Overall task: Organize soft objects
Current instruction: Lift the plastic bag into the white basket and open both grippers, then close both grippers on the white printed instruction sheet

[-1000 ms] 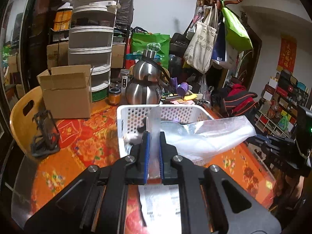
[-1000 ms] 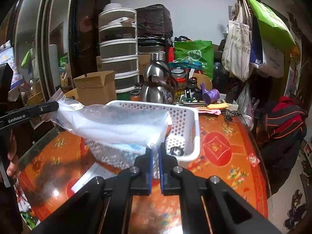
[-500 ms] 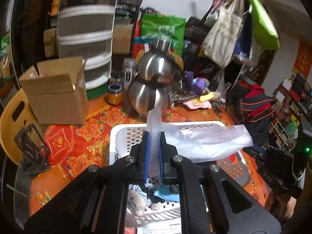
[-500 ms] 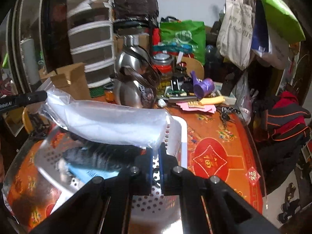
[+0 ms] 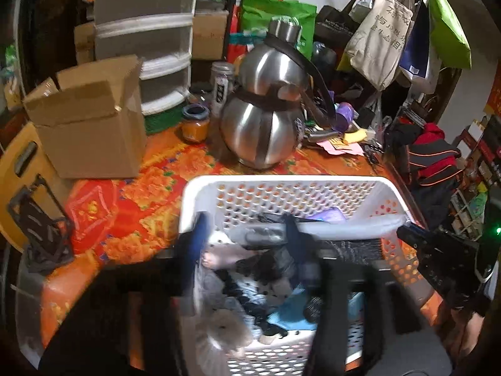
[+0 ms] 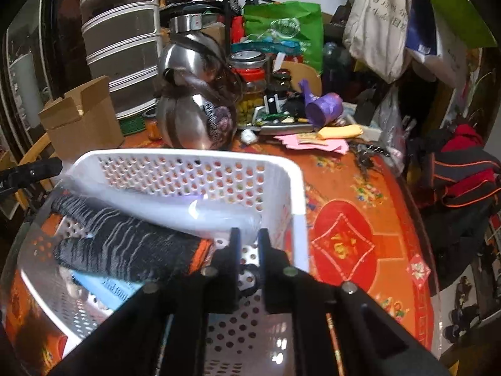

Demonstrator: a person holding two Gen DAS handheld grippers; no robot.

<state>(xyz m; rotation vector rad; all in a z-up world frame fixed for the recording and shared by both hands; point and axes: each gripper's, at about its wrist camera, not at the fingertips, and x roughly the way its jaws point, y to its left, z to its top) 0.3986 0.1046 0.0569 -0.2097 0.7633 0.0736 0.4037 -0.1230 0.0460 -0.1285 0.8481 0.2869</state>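
Observation:
A white perforated basket stands on the table and holds several soft items. A clear plastic bag lies across it, over a grey striped glove. My left gripper hangs blurred over the basket's near side. Its jaws are opening wide, with nothing pressed between them. My right gripper is at the basket's right end. Its jaws are opening too, and the bag's end lies just past the fingertips, free of the pads. The right gripper also shows in the left wrist view.
Behind the basket stand a steel gourd-shaped flask, a cardboard box and a stack of plastic drawers. Small clutter and a purple cup fill the back. Red-orange tablecloth shows bare to the right.
Both grippers carried the plastic bag forward and down over the basket. Their jaws then parted, and the bag now rests in the basket, let go.

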